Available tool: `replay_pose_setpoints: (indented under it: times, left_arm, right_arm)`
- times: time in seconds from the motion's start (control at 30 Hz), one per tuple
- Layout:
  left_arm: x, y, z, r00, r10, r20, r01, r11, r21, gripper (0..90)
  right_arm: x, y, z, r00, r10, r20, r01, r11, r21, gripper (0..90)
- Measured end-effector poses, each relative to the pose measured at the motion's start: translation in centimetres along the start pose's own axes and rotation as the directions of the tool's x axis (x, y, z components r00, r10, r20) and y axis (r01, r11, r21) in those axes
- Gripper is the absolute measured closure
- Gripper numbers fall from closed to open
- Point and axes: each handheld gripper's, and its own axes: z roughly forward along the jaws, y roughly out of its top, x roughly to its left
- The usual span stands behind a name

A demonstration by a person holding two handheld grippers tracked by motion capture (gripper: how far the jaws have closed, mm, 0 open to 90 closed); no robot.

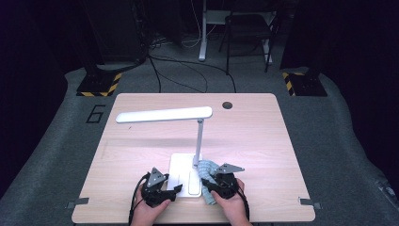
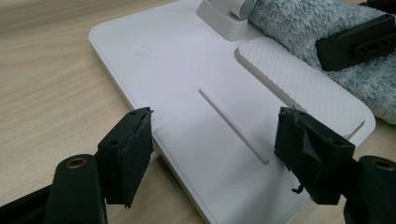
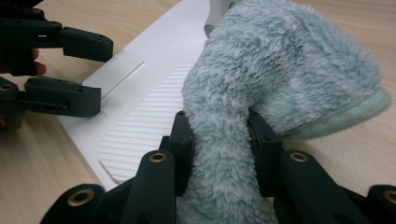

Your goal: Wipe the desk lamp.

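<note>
Right gripper view: cloth (image 3: 261, 70) between fingers (image 3: 182, 140)

The fluffy pale-blue cloth (image 3: 280, 79) is looking plush and rough; the lamp base (image 2: 187, 70) is showing smooth matt white plastic with a ribbed patch; the table (image 1: 141, 141) is showing pale matt wood grain.

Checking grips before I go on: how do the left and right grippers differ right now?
The left gripper has its jaws spread wide over the white lamp base with nothing clamped; the right gripper is shut on the fluffy blue-grey cloth. The left sits at the base's left edge, the right by the lamp's post. Both are black two-jaw tools, held low over the table.
</note>
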Motion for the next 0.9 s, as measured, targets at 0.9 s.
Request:
replay_pose_setpoints:
  times: [0.9]
  left_arm:
    - [-0.1, 0.0, 0.0, 0.9999, -0.012, 0.002, 0.012, 0.9999, 0.005, 27.8]
  right_arm:
    - [0.6, -1.1, -1.2, 0.9959, 0.04, -0.081, -0.037, 0.999, 0.032, 67.8]
